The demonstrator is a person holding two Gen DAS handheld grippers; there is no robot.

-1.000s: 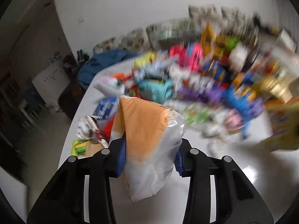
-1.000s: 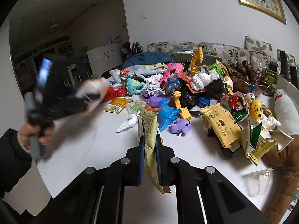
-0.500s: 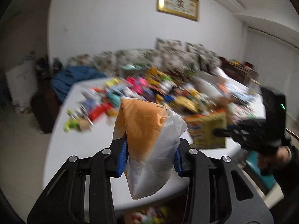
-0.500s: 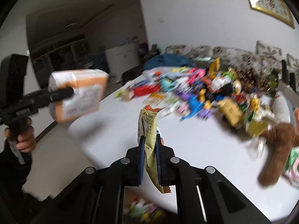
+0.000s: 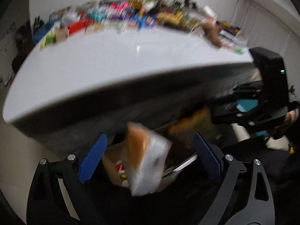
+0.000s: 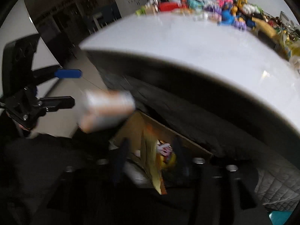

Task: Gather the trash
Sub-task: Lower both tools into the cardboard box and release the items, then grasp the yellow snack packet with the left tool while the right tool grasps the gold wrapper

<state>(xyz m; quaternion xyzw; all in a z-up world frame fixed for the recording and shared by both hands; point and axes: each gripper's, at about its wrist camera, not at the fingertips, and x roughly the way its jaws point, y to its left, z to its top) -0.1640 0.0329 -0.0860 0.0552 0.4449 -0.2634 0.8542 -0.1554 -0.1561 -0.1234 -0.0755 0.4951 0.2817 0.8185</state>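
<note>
Fingers of the left gripper (image 5: 149, 156) are spreading wide, their blue ribbed pads (image 5: 92, 156) well clear on both sides of an orange-and-white plastic packet (image 5: 147, 161). The packet sits loose in the gap between them, touching neither pad, blurred and tilted. Just beyond and below the fingertips lies a cardboard box (image 5: 112, 153) with small bits of coloured rubbish inside; the packet is over its opening. Further out and to the right of these fingers, the right gripper (image 5: 243, 108) shows as a black frame with a teal part, and a blurred yellow wrapper (image 5: 195, 120) hangs beside its tip. Past that runs the dark underside and pale edge of the white bench (image 5: 131, 60), and on its far side a blurred heap of toys and wrappers (image 5: 131, 16).

From the right wrist, the right gripper's own fingers (image 6: 120, 161) are dark and smeared. They are opening, and the yellow wrapper (image 6: 151, 161) stands upright between them; whether either finger touches it cannot be told through the blur. Directly beyond the fingertips is the brown cardboard box (image 6: 136, 125), open, with colourful scraps in it. To the left and a little farther, the orange-and-white packet (image 6: 106, 110) is in the air just off the tips of the left gripper (image 6: 67, 88), whose two fingers stand apart with nothing pressed between them. Farthest away, above everything, the bench (image 6: 206, 43) curves across, the heap of toys and wrappers (image 6: 215, 9) lining its distant edge.
</note>
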